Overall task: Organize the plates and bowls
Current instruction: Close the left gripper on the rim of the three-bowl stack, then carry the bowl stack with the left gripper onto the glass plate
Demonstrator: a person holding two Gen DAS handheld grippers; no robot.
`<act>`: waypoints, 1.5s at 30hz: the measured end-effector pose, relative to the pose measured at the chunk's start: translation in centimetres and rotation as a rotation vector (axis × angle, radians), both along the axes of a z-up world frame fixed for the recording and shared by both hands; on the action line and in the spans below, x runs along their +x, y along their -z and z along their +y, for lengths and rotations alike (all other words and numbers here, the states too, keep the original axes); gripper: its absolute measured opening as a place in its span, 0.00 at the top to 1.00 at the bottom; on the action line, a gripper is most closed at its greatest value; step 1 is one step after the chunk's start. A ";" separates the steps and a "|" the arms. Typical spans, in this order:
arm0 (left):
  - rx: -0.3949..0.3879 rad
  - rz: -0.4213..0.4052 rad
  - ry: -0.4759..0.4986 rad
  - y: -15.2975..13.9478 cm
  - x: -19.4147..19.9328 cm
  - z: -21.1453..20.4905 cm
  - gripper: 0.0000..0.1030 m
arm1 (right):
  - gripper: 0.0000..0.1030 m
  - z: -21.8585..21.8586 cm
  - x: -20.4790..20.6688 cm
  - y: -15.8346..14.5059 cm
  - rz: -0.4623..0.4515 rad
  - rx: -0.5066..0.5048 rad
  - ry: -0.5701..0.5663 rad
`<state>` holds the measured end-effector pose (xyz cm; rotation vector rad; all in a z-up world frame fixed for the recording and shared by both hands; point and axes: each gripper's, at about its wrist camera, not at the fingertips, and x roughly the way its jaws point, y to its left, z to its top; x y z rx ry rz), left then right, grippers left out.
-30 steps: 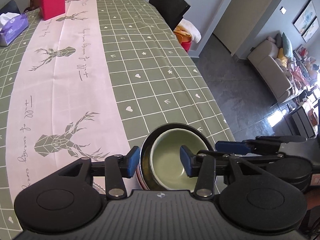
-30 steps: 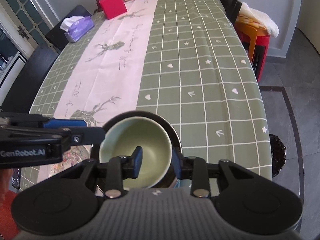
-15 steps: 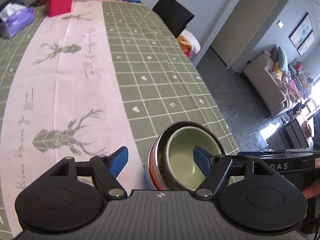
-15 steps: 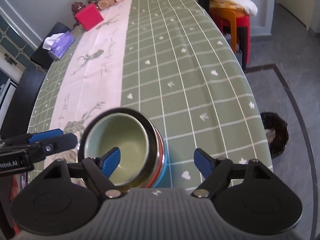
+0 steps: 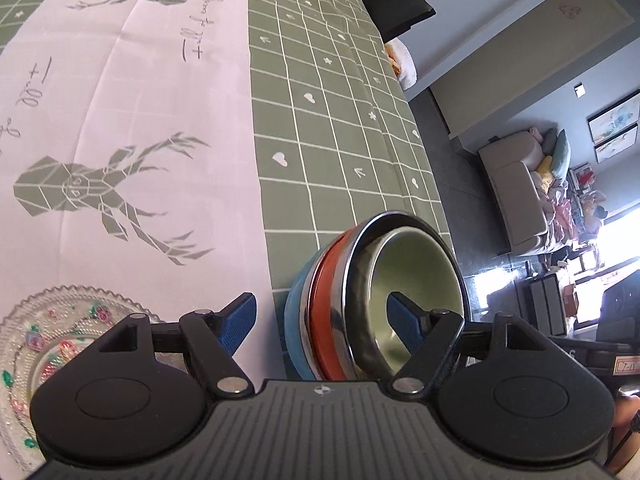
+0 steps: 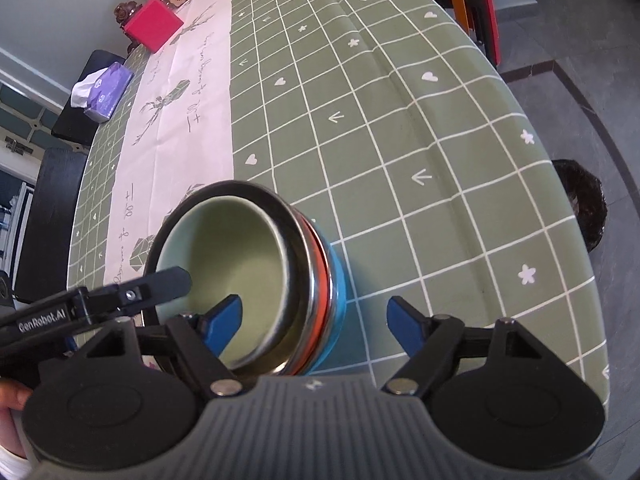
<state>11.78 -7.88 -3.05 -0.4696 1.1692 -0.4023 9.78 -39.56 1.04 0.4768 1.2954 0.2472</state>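
A stack of nested bowls sits near the table's front right edge: a pale green bowl (image 5: 416, 268) (image 6: 228, 256) inside a steel-rimmed bowl (image 6: 298, 240), above a red band (image 5: 330, 300) and a blue bowl (image 6: 338, 280) at the bottom. A patterned glass plate (image 5: 48, 336) lies on the pink runner to the left. My left gripper (image 5: 322, 320) is open, straddling the stack's left wall, one finger inside the green bowl. My right gripper (image 6: 316, 318) is open, straddling the right wall. The left gripper's finger shows in the right wrist view (image 6: 160, 282).
The green checked tablecloth (image 6: 400, 140) with a pink deer runner (image 5: 120, 120) covers the long table. A red box (image 6: 154, 26), a purple tissue pack (image 6: 104, 92) and bottles stand at the far end. Black chairs, orange stools and a bin flank the table.
Both grippers opened, the right letting go of the green bowl's rim. Both cameras dropped lower and closer to the stack, jaws now spanning the stack walls.
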 end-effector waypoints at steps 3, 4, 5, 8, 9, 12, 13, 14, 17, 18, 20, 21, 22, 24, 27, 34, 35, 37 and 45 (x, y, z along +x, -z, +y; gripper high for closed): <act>-0.028 -0.003 -0.011 0.7 -0.2 0.0 0.16 | 0.29 -0.2 0.0 0.7 0.015 0.051 0.014; -0.035 -0.004 -0.017 0.9 -0.3 0.1 0.16 | 0.29 -0.2 0.0 1.0 0.024 0.063 0.018; -0.043 -0.006 -0.023 1.0 -0.4 0.2 0.16 | 0.29 -0.2 -0.1 1.3 0.030 0.074 0.023; -0.054 -0.007 -0.035 1.5 -0.6 0.3 0.16 | 0.29 -0.6 -0.3 2.2 0.051 0.117 0.046; -0.057 -0.007 -0.035 1.6 -0.7 0.4 0.17 | 0.30 -0.7 -0.4 2.4 0.056 0.132 0.058; -0.073 -0.010 -0.038 1.9 -0.7 0.3 0.20 | 0.33 -1.0 -0.6 3.0 0.062 0.154 0.077; -0.077 -0.011 -0.041 2.0 -0.8 0.2 0.21 | 0.35 -1.1 -0.6 3.1 0.065 0.159 0.084; -0.076 -0.010 -0.043 2.1 -0.8 0.1 0.23 | 0.35 -1.1 -0.6 3.2 0.067 0.168 0.091; -0.101 -0.011 -0.056 2.6 -0.9 0.1 0.24 | 0.36 -1.2 -0.7 3.4 0.064 0.180 0.097; -0.109 -0.008 -0.060 2.7 -0.9 0.1 0.25 | 0.38 -1.2 -0.7 3.5 0.064 0.185 0.099; -0.127 -0.013 -0.065 2.9 -0.9 0.0 0.31 | 0.39 -1.3 -0.8 3.7 0.063 0.206 0.104; -0.129 -0.019 -0.064 2.8 -0.9 -0.1 0.34 | 0.42 -1.3 -0.8 3.8 0.060 0.221 0.106; -0.121 -0.026 -0.062 2.6 -0.9 -0.2 0.35 | 0.44 -1.3 -0.9 3.9 0.057 0.233 0.106; -0.098 -0.031 -0.061 2.4 -0.9 -0.5 0.37 | 0.44 -1.3 -0.9 3.8 0.050 0.231 0.105; -0.063 -0.044 -0.053 2.1 -1.0 -1.0 0.39 | 0.46 -1.4 -1.1 3.8 0.045 0.232 0.106; 0.007 -0.062 -0.038 1.7 -1.3 -1.8 0.44 | 0.49 -1.3 -1.1 3.7 0.036 0.215 0.095; 0.008 -0.061 -0.040 1.7 -1.3 -1.8 0.44 | 0.49 -1.4 -1.1 3.7 0.037 0.217 0.096; 0.012 -0.062 -0.045 1.6 -1.4 -1.9 0.44 | 0.50 -1.4 -1.1 3.7 0.039 0.221 0.098; 0.050 -0.071 -0.055 1.1 -2.4 -2.1 0.47 | 0.51 -1.4 -1.4 3.4 0.034 0.217 0.091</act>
